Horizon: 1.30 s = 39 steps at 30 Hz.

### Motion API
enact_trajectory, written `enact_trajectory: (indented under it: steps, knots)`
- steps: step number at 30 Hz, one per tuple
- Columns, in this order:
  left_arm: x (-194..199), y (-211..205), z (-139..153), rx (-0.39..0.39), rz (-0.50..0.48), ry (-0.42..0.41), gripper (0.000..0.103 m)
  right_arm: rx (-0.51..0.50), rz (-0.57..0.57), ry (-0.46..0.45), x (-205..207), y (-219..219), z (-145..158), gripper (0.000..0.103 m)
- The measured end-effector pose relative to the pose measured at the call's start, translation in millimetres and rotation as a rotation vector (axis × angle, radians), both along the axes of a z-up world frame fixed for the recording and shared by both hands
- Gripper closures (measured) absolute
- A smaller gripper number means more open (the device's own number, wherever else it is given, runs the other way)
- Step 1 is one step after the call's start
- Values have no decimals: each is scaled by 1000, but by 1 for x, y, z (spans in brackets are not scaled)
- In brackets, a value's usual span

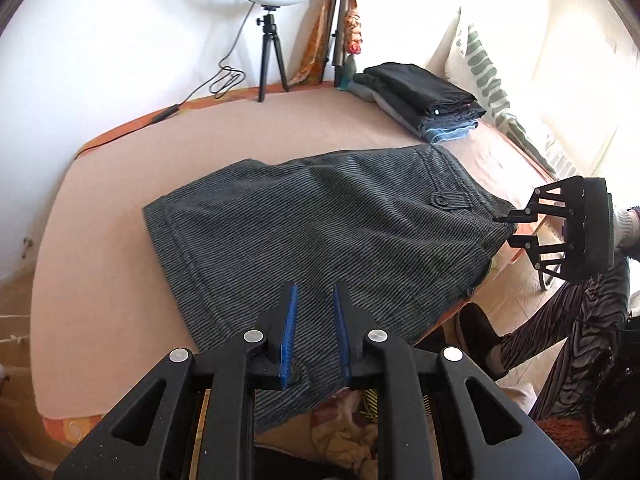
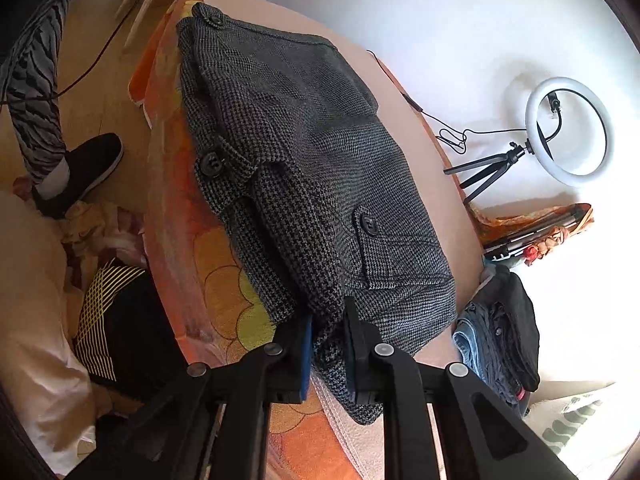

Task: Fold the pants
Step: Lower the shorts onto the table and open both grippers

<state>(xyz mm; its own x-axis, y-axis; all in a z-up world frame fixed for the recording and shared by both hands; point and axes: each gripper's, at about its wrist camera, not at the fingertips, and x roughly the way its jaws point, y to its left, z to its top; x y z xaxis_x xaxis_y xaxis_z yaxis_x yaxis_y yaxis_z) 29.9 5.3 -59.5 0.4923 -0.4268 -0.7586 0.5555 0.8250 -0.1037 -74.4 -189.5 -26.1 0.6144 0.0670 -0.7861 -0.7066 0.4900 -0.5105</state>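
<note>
Grey houndstooth pants (image 1: 320, 220) lie folded on the pink bed (image 1: 112, 248), their near edge hanging over the side. My left gripper (image 1: 315, 292) hovers over that near edge. Its blue pads (image 1: 294, 332) stand almost together and nothing is pinched between them. Seen from the left wrist, my right gripper (image 1: 505, 231) sits at the waistband end on the right. In the right wrist view the right gripper (image 2: 329, 316) is shut on a bunched corner of the pants (image 2: 304, 140), below a buttoned pocket flap (image 2: 368, 224).
A stack of folded dark clothes (image 1: 424, 100) (image 2: 500, 336) sits at the far corner by a patterned pillow (image 1: 492, 80). A ring light on a tripod (image 1: 272, 40) (image 2: 568, 132) stands at the bed's far edge. A person's striped leg and black shoe (image 2: 88, 168) are beside the bed.
</note>
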Motion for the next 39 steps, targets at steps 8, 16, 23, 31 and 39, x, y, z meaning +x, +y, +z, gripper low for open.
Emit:
enact_trajectory:
  steps: [8, 16, 23, 31, 39]
  knots:
    - [14, -62, -41, -16, -163, 116, 87, 558, -439, 277, 35, -85, 44, 49]
    - [1, -89, -61, 41, -246, 135, 87, 1032, -861, 635, 63, -152, -9, 44]
    - [-3, -79, -62, 15, -223, 143, 87, 1046, -832, 601, 66, -144, -5, 90]
    - [-1, -63, -62, -11, -191, 171, 87, 796, -758, 545, 69, -126, -8, 92]
    - [2, -21, -34, -120, -7, 102, 83, 796, -709, 343, 78, -134, 62, 67]
